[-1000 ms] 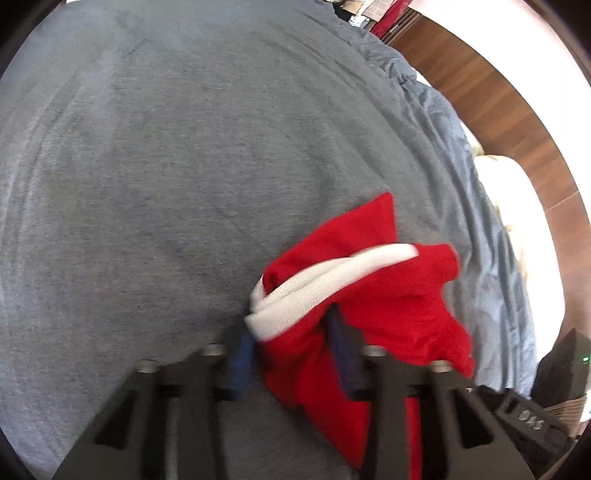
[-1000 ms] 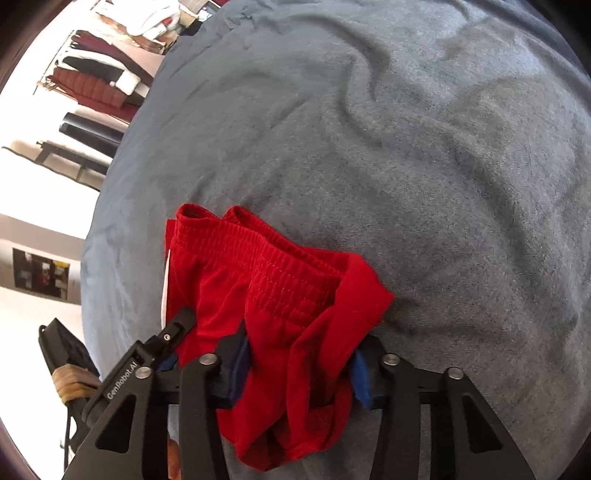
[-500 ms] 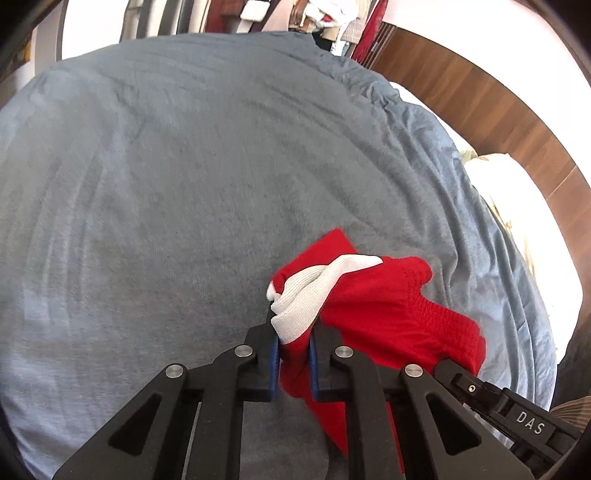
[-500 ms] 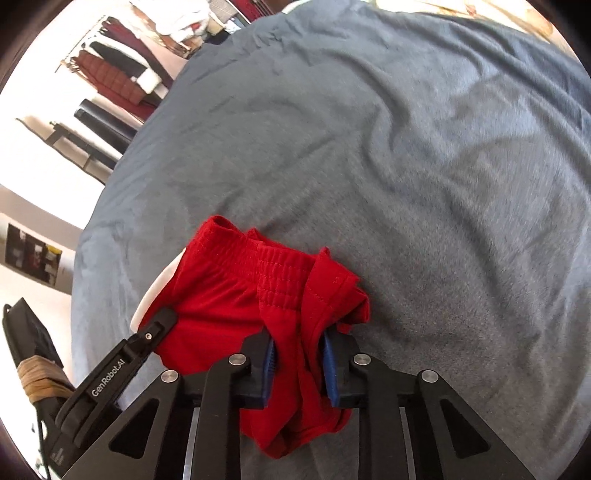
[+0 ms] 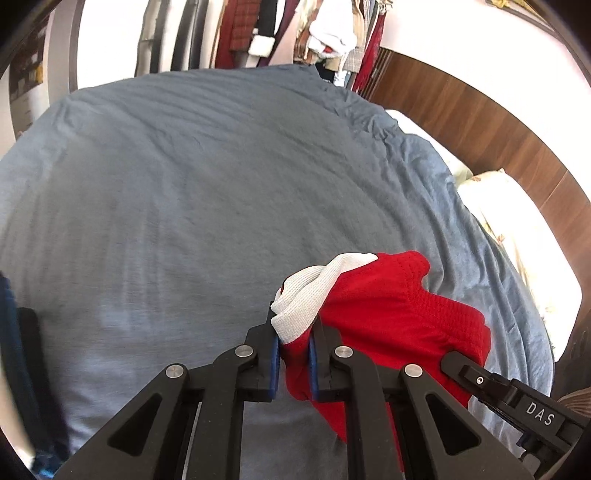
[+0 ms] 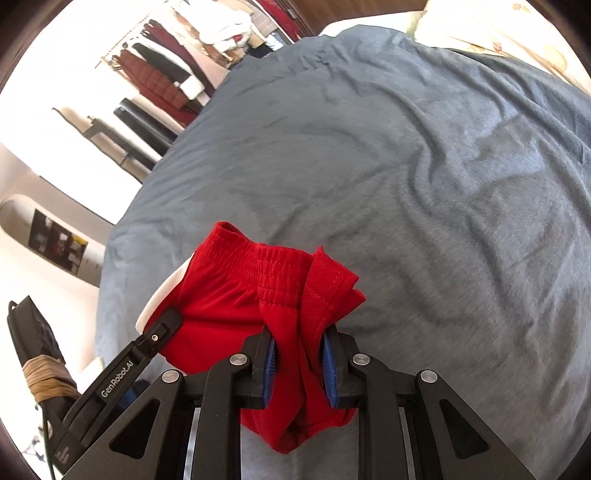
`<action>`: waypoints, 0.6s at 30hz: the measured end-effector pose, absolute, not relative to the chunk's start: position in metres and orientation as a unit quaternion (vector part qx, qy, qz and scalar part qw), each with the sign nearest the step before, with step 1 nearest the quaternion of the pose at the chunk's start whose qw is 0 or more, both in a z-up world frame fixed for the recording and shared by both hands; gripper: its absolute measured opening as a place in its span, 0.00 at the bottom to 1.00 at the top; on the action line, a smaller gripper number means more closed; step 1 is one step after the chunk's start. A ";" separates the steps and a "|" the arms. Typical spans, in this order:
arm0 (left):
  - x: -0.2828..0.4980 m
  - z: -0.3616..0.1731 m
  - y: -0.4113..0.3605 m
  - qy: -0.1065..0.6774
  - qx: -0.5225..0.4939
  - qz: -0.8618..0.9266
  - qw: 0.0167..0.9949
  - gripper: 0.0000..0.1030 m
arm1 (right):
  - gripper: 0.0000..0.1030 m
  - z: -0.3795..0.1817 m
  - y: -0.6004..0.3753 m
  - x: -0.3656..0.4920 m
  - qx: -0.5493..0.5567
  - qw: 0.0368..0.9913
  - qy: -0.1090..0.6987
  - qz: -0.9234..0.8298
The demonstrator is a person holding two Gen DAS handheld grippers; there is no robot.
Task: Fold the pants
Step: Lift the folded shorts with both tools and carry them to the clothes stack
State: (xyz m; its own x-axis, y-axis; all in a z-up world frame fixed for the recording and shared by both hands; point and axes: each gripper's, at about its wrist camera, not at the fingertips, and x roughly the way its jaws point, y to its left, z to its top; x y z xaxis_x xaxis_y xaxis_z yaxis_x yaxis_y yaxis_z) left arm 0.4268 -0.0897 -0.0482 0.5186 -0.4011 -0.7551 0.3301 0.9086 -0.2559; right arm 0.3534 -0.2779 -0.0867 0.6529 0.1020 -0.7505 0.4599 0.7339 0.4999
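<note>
Bedroom, grey-blue bed cover (image 5: pixel 207 206), clothes rack (image 5: pixel 258 33) behind the bed. Red pants (image 5: pixel 399 321) bunched, lifted just above the cover near its front edge. Left tongs (image 5: pixel 293 360) clamped on the white-trimmed side, right tongs (image 6: pixel 297 369) clamped on a red bunch by the waistband. Step looks like pickup/spread. Next: pull the tongs apart, lay the pants flat on the cover.
</note>
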 end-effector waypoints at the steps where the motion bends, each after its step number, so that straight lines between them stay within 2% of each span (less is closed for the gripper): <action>1: 0.424 -0.041 -0.083 0.439 -0.036 -0.205 0.874 0.13 | 0.22 -0.084 -0.273 0.354 0.349 0.840 0.401 -0.104; 18: 0.388 0.080 0.075 0.348 0.013 -0.108 0.931 0.13 | 0.22 0.012 -0.136 0.362 0.338 0.870 0.359 0.025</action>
